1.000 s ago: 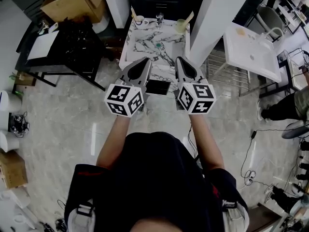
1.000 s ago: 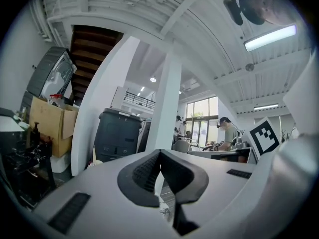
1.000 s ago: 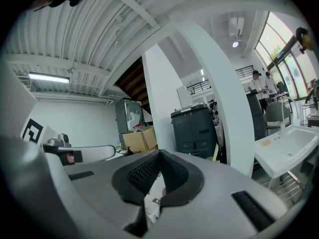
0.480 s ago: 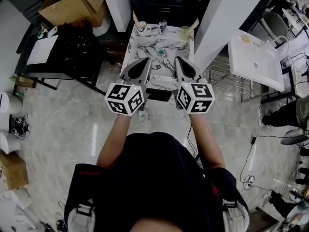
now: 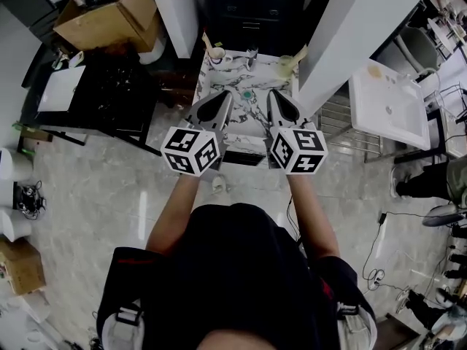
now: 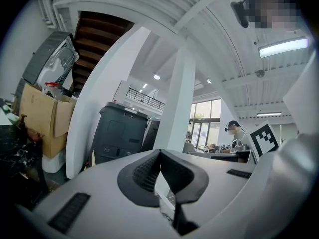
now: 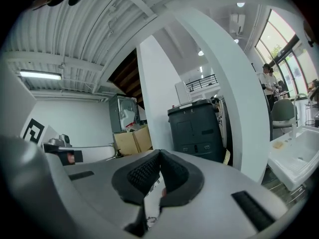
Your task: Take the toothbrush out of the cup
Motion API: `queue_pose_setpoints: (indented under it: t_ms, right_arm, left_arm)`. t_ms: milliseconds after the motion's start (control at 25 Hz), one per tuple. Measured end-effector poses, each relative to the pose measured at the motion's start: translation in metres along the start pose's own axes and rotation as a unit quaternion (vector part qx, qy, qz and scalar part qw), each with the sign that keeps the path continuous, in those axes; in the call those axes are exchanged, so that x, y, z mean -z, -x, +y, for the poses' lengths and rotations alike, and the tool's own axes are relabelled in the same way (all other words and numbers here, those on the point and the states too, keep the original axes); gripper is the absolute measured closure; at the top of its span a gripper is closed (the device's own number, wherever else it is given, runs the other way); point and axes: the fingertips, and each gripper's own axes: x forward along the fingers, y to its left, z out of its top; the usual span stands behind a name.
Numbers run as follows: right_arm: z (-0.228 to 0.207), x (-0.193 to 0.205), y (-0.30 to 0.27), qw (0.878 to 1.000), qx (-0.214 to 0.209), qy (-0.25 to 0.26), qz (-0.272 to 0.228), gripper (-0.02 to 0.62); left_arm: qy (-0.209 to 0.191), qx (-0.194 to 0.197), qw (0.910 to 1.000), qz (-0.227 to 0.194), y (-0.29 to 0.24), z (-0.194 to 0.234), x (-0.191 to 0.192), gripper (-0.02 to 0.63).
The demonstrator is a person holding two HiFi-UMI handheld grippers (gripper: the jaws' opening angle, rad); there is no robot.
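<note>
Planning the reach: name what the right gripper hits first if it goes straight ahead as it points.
Probably the dark cabinet behind the marble table; the right gripper points level, seemingly above the cup, though height is unclear.

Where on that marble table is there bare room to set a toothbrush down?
The table is bare in the middle, from the green spot to the near edge. The far edge is crowded: left cup, glass, right cup.
</note>
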Motion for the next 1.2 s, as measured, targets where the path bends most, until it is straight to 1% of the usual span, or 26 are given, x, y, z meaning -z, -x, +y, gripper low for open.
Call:
queue_pose_setpoints:
  t_ms: [440, 680, 880, 1200]
  right_arm:
    - [0.011, -0.006, -0.066, 1.000, 0.018, 0.001, 0.017, 0.561]
    - [0.010, 0.009, -0.100, 0.999, 0.032, -0.010, 0.038, 0.561]
    - [0.019, 0.015, -0.123, 0.998, 0.040, -0.013, 0.047, 0.561]
    - [0.020, 0.019, -0.144, 0.997, 0.053, -0.017, 0.048, 0.561]
  left_arm:
    - [0.021, 0.021, 0.9995, 0.015, -0.025, 0.062, -0.011, 0.595]
    - [0.032, 0.036, 0.9985, 0.028, -0.040, 0.090, -0.007, 0.595]
    - [0.040, 0.051, 0.9970, 0.042, -0.050, 0.107, 0.000, 0.595]
    - [0.060, 0.065, 0.9951, 0.044, -0.061, 0.126, 0.001, 0.595]
